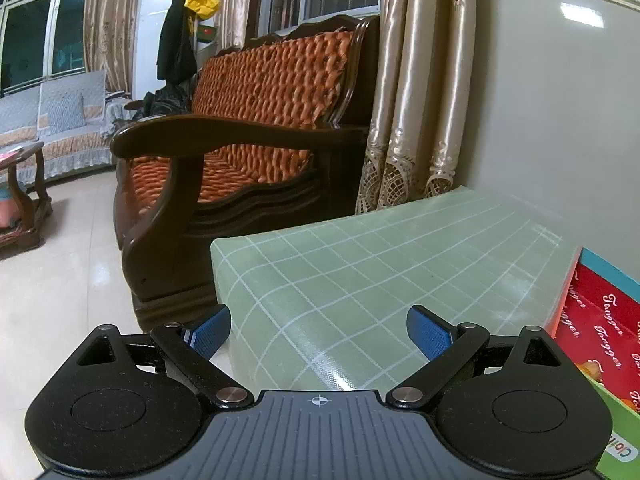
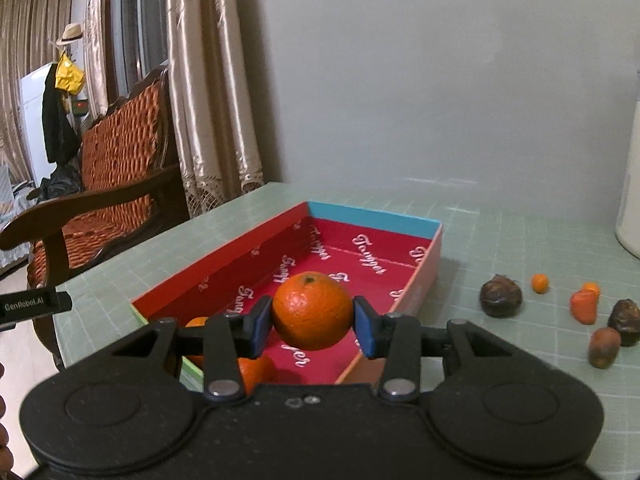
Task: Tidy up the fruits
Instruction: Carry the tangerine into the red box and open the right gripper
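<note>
Right up against the lens, our right claw (image 2: 313, 326) is clamped on a mandarin (image 2: 312, 311), both blue pads (image 2: 262, 326) pressed into its sides, stem end facing up. It hangs just above the red box (image 2: 240, 260), over the near half of it, so what matters for the next move is simple: the box floor is straight below the fruit, and we'd guess it only takes a short drop and a release. Two more oranges (image 2: 256, 372) are already in the near end of the box, half hidden behind the claw, so we'd want to let go a bit forward of them, not on top.

Off to the right on the table (image 2: 500, 236) there's still loose stuff well apart from the box: a dark chestnut-looking thing (image 2: 501, 295), a tiny kumquat (image 2: 539, 283), a small red-orange piece (image 2: 584, 306), another brown one (image 2: 603, 347). All of that is on our right claw's side.

Our left claw (image 1: 319, 336) is spread wide with nothing in it, hovering over bare table (image 1: 360, 264) to the left of the box (image 1: 600, 320). Its camera only catches the box's left wall and a strip of lining, no loose fruit at all. What it does show and the right view doesn't is the table's left corner and the drop to the floor (image 1: 60, 280).
</note>
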Available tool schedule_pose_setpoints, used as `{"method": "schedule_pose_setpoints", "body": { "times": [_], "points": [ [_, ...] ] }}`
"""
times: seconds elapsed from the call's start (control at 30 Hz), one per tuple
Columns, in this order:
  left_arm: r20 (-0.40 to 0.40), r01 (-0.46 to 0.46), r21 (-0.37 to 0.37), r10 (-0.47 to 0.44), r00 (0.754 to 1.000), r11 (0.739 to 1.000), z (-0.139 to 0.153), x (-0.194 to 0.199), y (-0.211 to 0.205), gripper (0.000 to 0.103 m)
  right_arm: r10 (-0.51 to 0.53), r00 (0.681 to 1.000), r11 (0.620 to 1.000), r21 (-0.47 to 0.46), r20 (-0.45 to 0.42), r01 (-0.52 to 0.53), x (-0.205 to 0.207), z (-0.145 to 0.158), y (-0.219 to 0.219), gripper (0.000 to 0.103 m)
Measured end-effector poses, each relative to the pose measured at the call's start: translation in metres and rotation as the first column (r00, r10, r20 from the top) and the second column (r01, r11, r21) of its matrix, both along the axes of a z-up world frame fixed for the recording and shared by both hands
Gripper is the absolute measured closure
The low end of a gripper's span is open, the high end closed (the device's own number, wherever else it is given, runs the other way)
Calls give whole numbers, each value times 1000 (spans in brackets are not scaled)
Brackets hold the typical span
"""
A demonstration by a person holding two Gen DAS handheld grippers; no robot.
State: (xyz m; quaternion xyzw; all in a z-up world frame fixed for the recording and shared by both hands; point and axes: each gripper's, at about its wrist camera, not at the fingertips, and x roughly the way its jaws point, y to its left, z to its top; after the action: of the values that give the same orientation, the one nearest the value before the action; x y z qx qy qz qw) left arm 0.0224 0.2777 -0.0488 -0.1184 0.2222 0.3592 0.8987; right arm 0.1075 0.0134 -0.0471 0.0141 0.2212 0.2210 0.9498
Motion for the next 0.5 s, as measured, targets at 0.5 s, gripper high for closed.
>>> {"method": "schedule_pose_setpoints", "body": {
  "times": [0.5],
  "points": [
    [-10,18,11,-18,1000,1000,-2,4,-5,9,20,1000,1000,5,-2,-20,4,-7,8,56]
  ]
}}
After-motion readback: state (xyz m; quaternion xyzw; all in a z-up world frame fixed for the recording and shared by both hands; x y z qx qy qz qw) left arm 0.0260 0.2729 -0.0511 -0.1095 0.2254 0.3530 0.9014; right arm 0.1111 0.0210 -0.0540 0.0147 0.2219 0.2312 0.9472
